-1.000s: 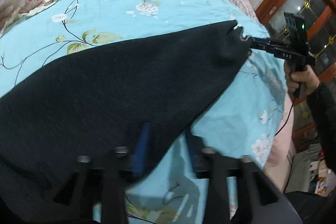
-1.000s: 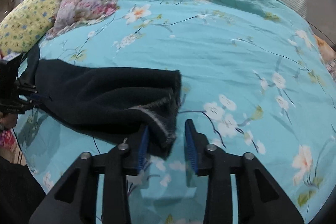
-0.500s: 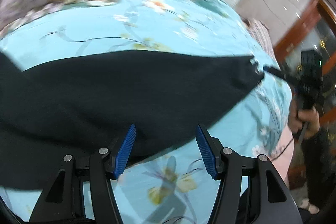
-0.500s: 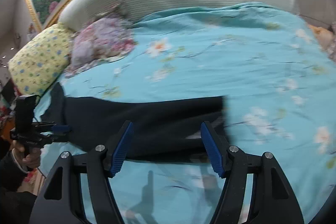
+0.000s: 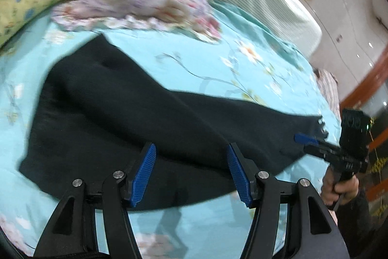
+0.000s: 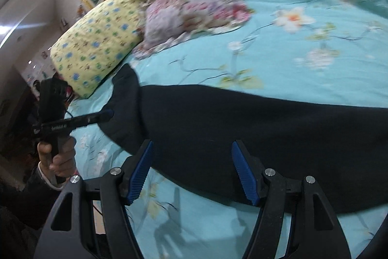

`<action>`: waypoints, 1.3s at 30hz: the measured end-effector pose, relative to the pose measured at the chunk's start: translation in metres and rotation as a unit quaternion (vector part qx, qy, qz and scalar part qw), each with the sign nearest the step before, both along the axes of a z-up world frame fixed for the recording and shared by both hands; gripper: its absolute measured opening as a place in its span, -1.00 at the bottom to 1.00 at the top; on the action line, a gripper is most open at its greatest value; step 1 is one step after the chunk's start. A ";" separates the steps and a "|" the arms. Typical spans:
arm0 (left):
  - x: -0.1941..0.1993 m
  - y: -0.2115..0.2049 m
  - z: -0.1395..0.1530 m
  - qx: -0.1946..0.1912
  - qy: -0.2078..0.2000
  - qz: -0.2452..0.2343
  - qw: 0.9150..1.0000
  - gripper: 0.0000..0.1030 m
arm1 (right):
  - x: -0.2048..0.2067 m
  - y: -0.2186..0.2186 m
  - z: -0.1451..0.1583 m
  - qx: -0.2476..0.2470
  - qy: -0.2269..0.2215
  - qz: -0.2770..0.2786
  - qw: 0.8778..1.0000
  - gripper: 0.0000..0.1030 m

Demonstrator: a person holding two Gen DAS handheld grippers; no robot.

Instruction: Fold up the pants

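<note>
Now both hand-held grippers, left (image 5: 190,172) and right (image 6: 192,172), gape above black pants (image 5: 145,118).

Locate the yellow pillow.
Right wrist view, upper left: the yellow pillow lies at the bed's head, beside the pink floral pillow, just beyond the black pants.

Both grippers have let go of the black pants (image 5: 135,118). A second ago the left gripper (image 5: 191,171) was clamped on one end and the right gripper (image 6: 191,171) on the other, holding the fabric partly lifted. Now both sets of blue-padded jaws are spread wide and drawn back (nothing between them), and the pants lie flat along the turquoise floral bedspread (image 6: 303,60), stretched out lengthwise.
</note>
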State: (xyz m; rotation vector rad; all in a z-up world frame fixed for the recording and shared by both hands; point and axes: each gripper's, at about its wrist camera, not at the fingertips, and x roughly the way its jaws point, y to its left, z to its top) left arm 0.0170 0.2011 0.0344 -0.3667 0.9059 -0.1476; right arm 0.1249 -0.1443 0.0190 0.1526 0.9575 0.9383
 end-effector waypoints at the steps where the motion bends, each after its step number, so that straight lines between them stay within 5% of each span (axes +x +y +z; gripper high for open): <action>1: 0.000 0.009 0.003 0.002 -0.003 0.007 1.000 0.23 | -0.001 0.010 -0.001 0.001 0.002 0.006 1.000 0.31; 14: 0.045 0.106 0.025 0.052 -0.004 0.026 0.998 0.41 | -0.003 0.115 -0.003 0.000 0.024 0.091 0.996 0.31; 29: 0.150 0.138 -0.024 0.001 0.089 -0.126 0.988 0.45 | 0.019 0.189 -0.015 -0.030 0.051 0.150 0.987 0.30; 32: 0.149 0.132 -0.024 0.003 0.082 -0.142 0.986 0.09 | 0.020 0.198 -0.018 -0.037 0.050 0.158 0.986 0.21; 35: 0.143 0.126 -0.019 0.012 0.073 -0.145 0.987 -0.36 | 0.018 0.208 -0.020 -0.050 0.038 0.169 0.984 -0.31; 36: 0.141 0.126 -0.017 0.016 0.067 -0.143 0.987 -0.66 | 0.017 0.209 -0.019 -0.055 0.032 0.169 0.983 -0.44; 37: 0.138 0.126 -0.014 0.015 0.061 -0.140 0.988 -0.71 | 0.017 0.211 -0.019 -0.061 0.027 0.169 0.983 -0.74; 39: 0.130 0.128 -0.005 0.016 0.045 -0.133 0.990 -0.76 | 0.019 0.213 -0.018 -0.065 0.016 0.165 0.984 -0.84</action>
